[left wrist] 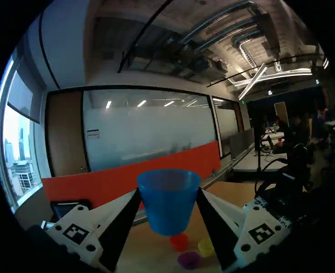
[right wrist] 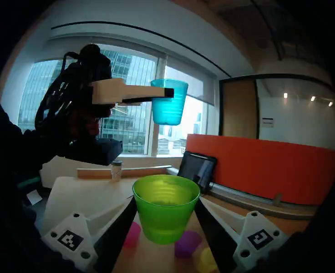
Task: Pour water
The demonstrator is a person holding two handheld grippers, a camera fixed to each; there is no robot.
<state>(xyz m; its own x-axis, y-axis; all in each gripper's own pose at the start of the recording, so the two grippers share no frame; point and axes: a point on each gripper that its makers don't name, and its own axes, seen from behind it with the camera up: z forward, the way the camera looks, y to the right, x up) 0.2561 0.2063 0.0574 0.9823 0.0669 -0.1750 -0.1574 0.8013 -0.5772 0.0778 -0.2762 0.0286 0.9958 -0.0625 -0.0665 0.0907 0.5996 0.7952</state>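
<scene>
One blue cup (left wrist: 168,200), one green cup (right wrist: 166,209), three small cups (left wrist: 180,241) below.

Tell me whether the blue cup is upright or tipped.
Upright. The blue cup has its rim level on top, clamped in the left gripper.

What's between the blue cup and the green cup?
Nothing. In the right gripper view the blue cup is higher and farther off than the green cup, with open air between them.

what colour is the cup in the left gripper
Blue. The cup shows best in the left gripper view.
</scene>
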